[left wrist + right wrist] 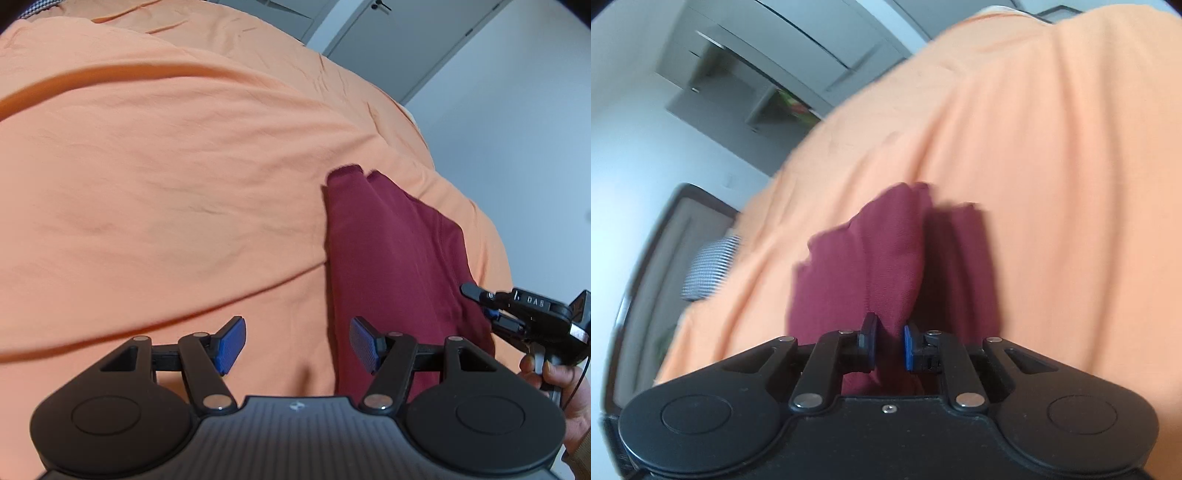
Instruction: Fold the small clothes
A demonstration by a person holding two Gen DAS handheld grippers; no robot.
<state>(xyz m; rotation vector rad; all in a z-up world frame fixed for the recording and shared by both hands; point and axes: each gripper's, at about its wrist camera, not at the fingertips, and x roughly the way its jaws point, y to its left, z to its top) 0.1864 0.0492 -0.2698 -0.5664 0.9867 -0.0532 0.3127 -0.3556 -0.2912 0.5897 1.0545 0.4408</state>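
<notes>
A small dark red garment [395, 258] lies folded lengthwise on an orange bed sheet [166, 184]. My left gripper [297, 345] is open and empty, just above the sheet at the garment's near left edge. My right gripper [889, 345] is shut on the dark red garment [871, 258] and lifts its near end, so the cloth bunches up from the sheet [1052, 184]. In the left wrist view the right gripper [487, 306] shows at the right, pinching the garment's right edge, with the person's hand behind it.
The orange sheet covers a bed with long creases. Grey doors [388, 44] and a pale wall stand beyond it. In the right wrist view a checked pillow [709, 266] and a dark bed frame [646, 258] lie at the left, with a grey cabinet [757, 74] behind.
</notes>
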